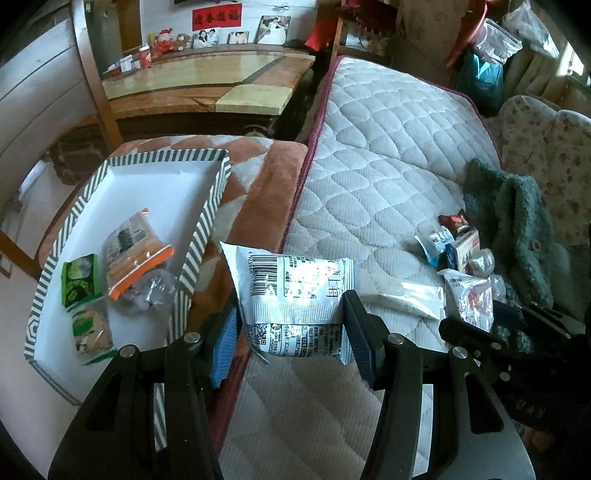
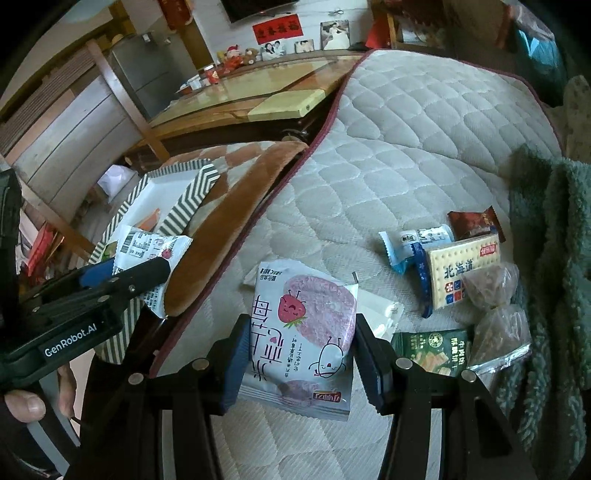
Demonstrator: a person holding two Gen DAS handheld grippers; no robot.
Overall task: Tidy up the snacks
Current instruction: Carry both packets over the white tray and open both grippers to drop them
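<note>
gripping white snack packets, left tool [image 1: 291,325] and right tool [image 2: 299,354], quilted mattress [image 1: 388,166], striped tray [image 1: 207,218], wooden table [image 1: 207,77]

Mattress [image 1: 388,177]: quilted cloth, matt, ribbed weave. Blanket [image 2: 221,236] along its left edge: plush brown pile. Snack packet [image 1: 295,288]: glossy plastic film, glare patches. Striped tray [image 1: 207,218]: matt card, smooth white inside. Left hand-held gripper [image 1: 291,332]: matt black plastic, bright metal pins, ribbed blue pads [image 1: 223,347]. Green throw [image 2: 554,236]: shaggy fleece.

Home bedroom, quilted mattress [image 1: 388,155], family photos [image 1: 273,31]
</note>
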